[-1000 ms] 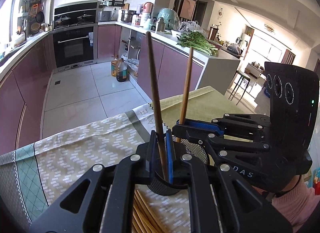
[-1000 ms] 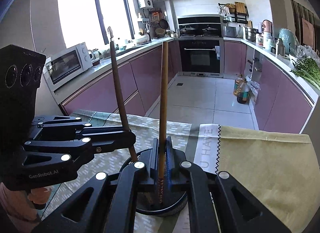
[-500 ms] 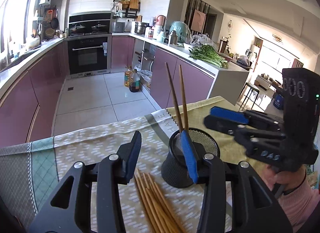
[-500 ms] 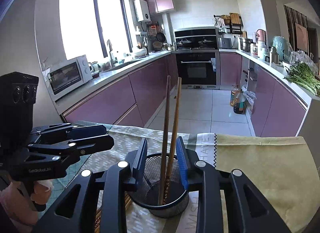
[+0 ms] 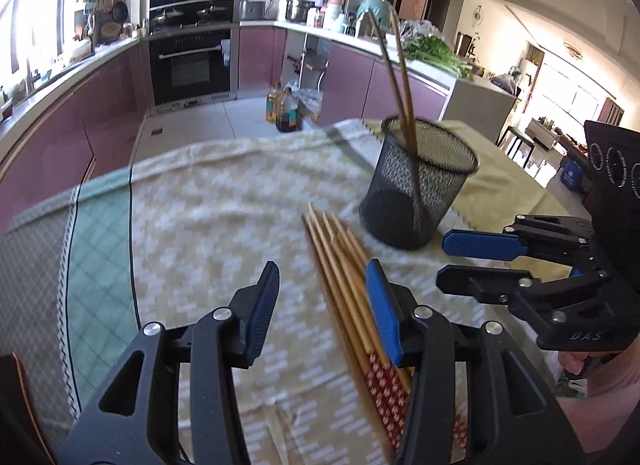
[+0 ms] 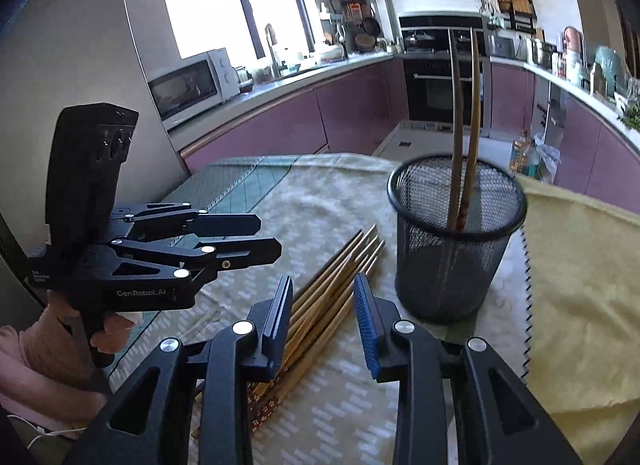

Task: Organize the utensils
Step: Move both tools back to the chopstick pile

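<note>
A black mesh cup [image 5: 416,193] [image 6: 452,265] stands on the patterned tablecloth [image 5: 200,225] with two brown chopsticks [image 5: 400,77] [image 6: 456,105] leaning upright in it. Several more chopsticks [image 5: 332,241] [image 6: 348,257] lie in a bundle on the cloth just in front of the cup. My left gripper [image 5: 322,265] [image 6: 269,236] hovers over the bundle's left side, its jaws opening with nothing gripped. My right gripper [image 6: 323,279] [image 5: 443,259] hangs open over the same bundle from the right, beside the cup, holding nothing.
A yellow cloth [image 6: 580,265] covers the table's right part behind the cup. Beyond the table's far edge lie the kitchen floor, purple cabinets [image 5: 108,117] and an oven [image 5: 190,65]. A hand in a pink sleeve [image 6: 48,349] holds the left gripper.
Both grippers let go of a chopstick each, which now stand in the cup. Both pulled back and sank toward the bundle on the cloth, jaws apart.
</note>
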`<state>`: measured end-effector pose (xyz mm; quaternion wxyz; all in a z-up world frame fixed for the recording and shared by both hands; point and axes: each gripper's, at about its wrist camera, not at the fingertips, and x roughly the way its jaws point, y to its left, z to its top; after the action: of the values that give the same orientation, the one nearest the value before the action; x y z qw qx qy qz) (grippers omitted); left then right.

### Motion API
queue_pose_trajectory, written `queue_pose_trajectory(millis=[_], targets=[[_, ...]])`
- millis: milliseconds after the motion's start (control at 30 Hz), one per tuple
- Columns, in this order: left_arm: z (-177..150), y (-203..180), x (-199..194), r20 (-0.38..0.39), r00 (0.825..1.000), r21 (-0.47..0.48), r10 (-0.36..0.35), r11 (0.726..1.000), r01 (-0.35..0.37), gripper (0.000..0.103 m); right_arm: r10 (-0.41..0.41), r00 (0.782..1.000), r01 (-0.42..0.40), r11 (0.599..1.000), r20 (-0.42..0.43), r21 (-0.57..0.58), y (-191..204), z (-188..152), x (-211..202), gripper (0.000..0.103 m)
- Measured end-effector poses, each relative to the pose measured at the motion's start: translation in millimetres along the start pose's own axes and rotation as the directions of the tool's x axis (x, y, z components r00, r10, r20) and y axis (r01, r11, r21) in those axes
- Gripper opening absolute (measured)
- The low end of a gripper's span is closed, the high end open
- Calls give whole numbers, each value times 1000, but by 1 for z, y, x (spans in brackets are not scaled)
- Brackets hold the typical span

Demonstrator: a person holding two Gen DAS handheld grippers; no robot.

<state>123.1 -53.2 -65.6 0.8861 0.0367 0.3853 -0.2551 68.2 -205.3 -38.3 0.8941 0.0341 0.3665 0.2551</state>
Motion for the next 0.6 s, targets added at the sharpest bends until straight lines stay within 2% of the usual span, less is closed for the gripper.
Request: queue_pose_trajectory(millis=[167, 267, 600], targets=[[-24, 2, 12, -59, 998, 1, 2, 1000, -2, 45, 16, 998, -15, 1000, -54, 19, 7, -15, 16, 29], [-30, 0, 16, -80, 997, 6, 6, 1000, -5, 45, -3, 997, 4, 1000, -72, 12, 14, -19, 22, 29], [-38, -3, 22, -104, 994, 0, -20, 1000, 20, 39, -29, 995, 35, 998, -97, 56, 1, -23, 25, 29]])
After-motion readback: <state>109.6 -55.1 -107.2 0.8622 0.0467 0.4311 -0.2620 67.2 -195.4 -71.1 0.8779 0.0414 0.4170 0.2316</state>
